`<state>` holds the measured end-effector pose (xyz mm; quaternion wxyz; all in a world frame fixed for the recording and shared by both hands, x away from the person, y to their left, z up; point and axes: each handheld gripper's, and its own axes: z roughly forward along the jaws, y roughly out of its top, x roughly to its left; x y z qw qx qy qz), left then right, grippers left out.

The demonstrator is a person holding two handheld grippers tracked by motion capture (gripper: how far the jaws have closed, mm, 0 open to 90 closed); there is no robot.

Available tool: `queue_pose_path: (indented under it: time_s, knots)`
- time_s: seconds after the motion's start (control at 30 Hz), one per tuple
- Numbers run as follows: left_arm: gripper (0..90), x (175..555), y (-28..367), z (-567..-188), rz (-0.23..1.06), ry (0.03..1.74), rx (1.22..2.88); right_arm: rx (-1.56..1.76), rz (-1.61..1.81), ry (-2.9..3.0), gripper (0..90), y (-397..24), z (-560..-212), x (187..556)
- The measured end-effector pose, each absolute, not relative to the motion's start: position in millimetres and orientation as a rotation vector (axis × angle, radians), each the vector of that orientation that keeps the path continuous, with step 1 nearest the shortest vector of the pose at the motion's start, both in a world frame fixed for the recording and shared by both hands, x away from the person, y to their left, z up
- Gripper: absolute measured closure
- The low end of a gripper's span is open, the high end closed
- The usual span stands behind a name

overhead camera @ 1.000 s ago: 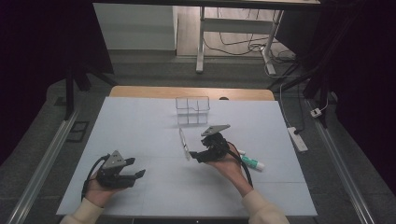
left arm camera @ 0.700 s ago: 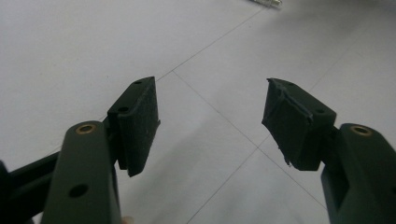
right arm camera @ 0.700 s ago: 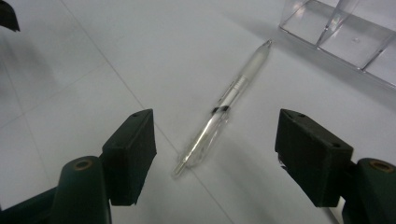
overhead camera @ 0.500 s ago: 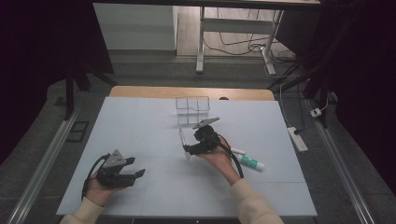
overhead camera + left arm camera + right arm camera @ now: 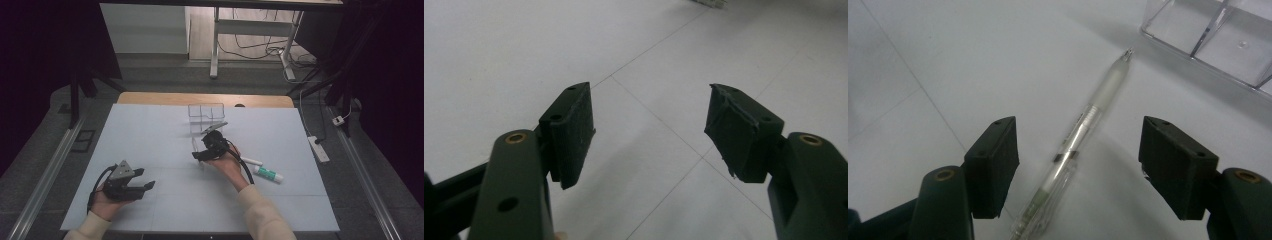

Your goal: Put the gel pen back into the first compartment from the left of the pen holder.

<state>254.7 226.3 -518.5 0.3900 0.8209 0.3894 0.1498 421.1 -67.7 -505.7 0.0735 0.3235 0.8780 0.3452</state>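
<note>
A clear pen lies on the white table, its tip toward a clear plastic organiser. My right gripper hovers over the pen with one jaw on each side. Its jaws have just been closing, but the pads stand off the barrel. In the high view the right gripper sits mid-table just in front of the organiser. My left gripper rests near the front left, open over bare table, and nothing lies between its jaws.
A white and green tube lies on the table to the right of my right hand. A white power strip lies off the table's right edge. The table's wooden far edge shows behind the organiser.
My right gripper has moved left and slightly away from the person, coming down over the pen. The left gripper has stayed where it was.
</note>
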Motion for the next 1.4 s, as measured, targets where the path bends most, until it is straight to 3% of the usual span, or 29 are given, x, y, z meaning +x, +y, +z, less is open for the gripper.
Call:
queue_pose_path:
  time_s: [0.53, 1.4]
  knots:
    - [35.5, 255.2, 226.0, -519.1, 0.382, 0.993, 2.091, 0.987, 0.964, 2.647, 38.1, -47.2, -514.4, 434.3]
    - [35.2, 255.8, 227.3, -522.1, 0.371, 0.989, 2.105, 0.997, 0.792, 2.610, 65.6, -36.4, -518.9, 437.8]
